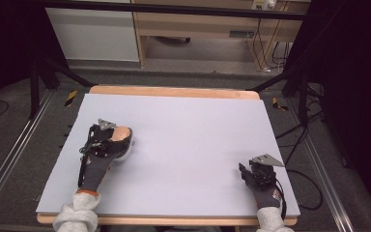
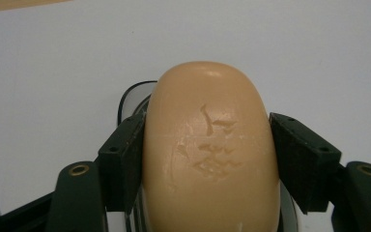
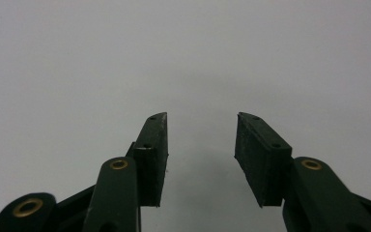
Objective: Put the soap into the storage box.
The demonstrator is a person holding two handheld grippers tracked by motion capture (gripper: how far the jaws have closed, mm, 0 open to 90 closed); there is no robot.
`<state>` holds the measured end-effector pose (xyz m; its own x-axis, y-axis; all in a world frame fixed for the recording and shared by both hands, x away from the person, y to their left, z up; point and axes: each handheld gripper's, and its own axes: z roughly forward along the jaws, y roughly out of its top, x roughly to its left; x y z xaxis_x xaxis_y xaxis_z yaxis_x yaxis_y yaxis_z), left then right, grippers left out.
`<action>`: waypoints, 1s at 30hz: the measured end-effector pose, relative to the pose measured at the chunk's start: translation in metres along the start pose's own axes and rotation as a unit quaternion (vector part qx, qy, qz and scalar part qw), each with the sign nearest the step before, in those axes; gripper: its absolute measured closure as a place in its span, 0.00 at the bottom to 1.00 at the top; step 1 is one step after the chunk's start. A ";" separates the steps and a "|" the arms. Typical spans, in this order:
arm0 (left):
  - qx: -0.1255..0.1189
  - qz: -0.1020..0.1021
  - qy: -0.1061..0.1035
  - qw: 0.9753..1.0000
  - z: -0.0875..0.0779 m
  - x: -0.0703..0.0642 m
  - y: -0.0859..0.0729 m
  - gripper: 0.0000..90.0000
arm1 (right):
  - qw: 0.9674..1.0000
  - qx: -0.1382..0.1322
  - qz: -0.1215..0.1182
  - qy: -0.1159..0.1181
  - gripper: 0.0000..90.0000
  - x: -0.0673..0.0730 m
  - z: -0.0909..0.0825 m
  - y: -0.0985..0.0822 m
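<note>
A tan oval soap bar point(image 2: 207, 145) with stamped marks on top sits between my left gripper's point(image 2: 207, 130) black pads, which press on both of its sides. Beneath it shows the rim of a white dish point(image 2: 128, 94); whether the soap rests in it I cannot tell. From the high view, the left gripper point(image 1: 118, 137) holds the soap bar point(image 1: 121, 133) at the mat's left, with the white dish point(image 1: 130, 148) under it. My right gripper point(image 1: 244, 170) rests at the mat's near right corner. In its own view the right gripper point(image 3: 200, 118) has its jaws apart with nothing between them.
A pale lilac mat point(image 1: 188, 135) covers the wooden table point(image 1: 174, 91). Black frame legs point(image 1: 43, 72) and cables point(image 1: 309, 183) stand on the floor around it, with cabinets point(image 1: 193, 24) beyond the far edge.
</note>
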<state>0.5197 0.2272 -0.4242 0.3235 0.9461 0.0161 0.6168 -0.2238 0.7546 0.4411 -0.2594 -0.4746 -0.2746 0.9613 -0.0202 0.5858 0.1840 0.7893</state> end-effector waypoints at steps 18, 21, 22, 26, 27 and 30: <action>0.003 -0.008 0.003 1.000 0.003 0.004 -0.004 0.35 | 1.000 0.001 0.000 0.001 0.61 0.000 0.000 0.000; 0.001 -0.008 0.001 1.000 0.004 0.004 -0.004 0.35 | 1.000 0.001 0.000 0.001 0.61 0.000 0.000 0.000; 0.003 -0.007 -0.001 1.000 0.003 0.003 -0.004 0.35 | 1.000 0.001 0.000 0.001 0.61 0.000 0.000 0.000; 0.003 -0.009 -0.003 1.000 0.003 0.003 -0.005 0.35 | 1.000 0.001 0.000 0.001 0.60 0.000 0.000 0.000; 0.003 -0.009 -0.003 1.000 0.003 0.003 -0.005 0.35 | 1.000 0.001 0.000 0.001 0.60 0.000 0.000 0.000; 0.004 -0.009 -0.005 1.000 0.002 0.003 -0.006 0.35 | 1.000 0.001 0.001 0.001 0.60 0.001 0.000 0.000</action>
<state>0.5186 0.2313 -0.4298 0.3194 0.9476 -0.0042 0.6277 -0.2083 0.7501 0.4412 -0.2589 -0.4748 -0.2747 0.9614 -0.0169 0.5880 0.1819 0.7882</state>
